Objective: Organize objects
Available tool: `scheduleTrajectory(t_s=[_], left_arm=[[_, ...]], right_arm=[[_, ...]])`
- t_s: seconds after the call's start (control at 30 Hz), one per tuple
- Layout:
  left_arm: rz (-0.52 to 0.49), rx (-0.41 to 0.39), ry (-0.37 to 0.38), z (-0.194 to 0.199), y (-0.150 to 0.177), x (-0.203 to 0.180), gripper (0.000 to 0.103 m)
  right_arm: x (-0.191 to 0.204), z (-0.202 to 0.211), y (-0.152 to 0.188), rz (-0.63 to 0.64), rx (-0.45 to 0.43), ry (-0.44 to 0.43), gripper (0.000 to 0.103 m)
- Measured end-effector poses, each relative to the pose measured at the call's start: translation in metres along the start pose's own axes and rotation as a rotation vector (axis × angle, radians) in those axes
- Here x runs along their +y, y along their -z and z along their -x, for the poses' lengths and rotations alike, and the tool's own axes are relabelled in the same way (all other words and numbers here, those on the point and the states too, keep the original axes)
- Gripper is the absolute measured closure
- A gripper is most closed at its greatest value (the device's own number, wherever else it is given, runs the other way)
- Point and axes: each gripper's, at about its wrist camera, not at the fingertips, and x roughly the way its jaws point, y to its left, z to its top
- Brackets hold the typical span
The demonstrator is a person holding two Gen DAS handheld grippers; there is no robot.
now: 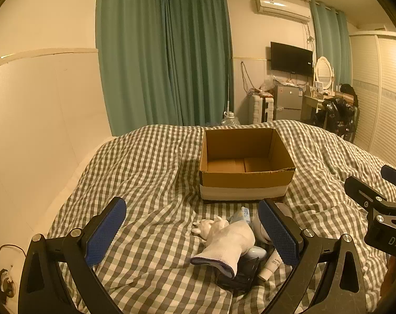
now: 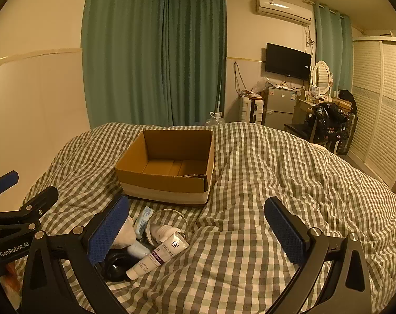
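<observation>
Both my grippers hang over the checked quilt (image 2: pixel 250 209), angled a little downward, with nothing between the fingers of either.

Left gripper (image 1: pixel 192 235): jaws spread wide, released. Between its blue pads (image 1: pixel 106 233) the left wrist view looks down on the pile of loose things. On top lies a white sock (image 1: pixel 224 246), draped over a dark object (image 1: pixel 240 274) that I cannot identify. Just beyond the sock is a small white figurine (image 1: pixel 208 227), lying on its side. A white tube (image 1: pixel 270 264) pokes out beside the right pad.

Right gripper (image 2: pixel 198 235): jaws also wide, released, over bare quilt. The pile sits by its left pad (image 2: pixel 109 231) (partly hidden behind it). Here the white tube (image 2: pixel 158 256) shows printed lettering and lies cap toward me. Touching it is a clear roll of tape (image 2: pixel 169 225), and a smaller pale tube (image 2: pixel 143 219) lies beside that.

The cardboard box (image 2: pixel 169 180) stands open on the quilt just past the pile, floor bare. The left gripper (image 2: pixel 12 209) shows at the left edge of the right wrist view.
</observation>
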Motion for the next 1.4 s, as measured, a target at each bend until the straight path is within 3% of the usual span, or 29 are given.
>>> scheduleTrajectory(t_s=[0.4,0.43,0.97,1.4], left_arm=[[0.007,0.006,0.001,-0.003,0.001,0.004,0.000],[-0.005,0.008,0.028,-0.003,0.001,0.004,0.000],[0.008,0.021,0.057,-0.006,0.003,0.006,0.000],[0.023,0.010,0.043,-0.004,0.006,0.010,0.000]], right_arm=[[0.003,-0.002,0.002,0.003,0.000,-0.004,0.000],[0.003,-0.003,0.003,0.004,0.001,-0.007,0.000],[0.003,-0.004,0.005,0.005,0.011,-0.012,0.000],[0.004,-0.006,0.010,-0.001,0.023,-0.021,0.000]])
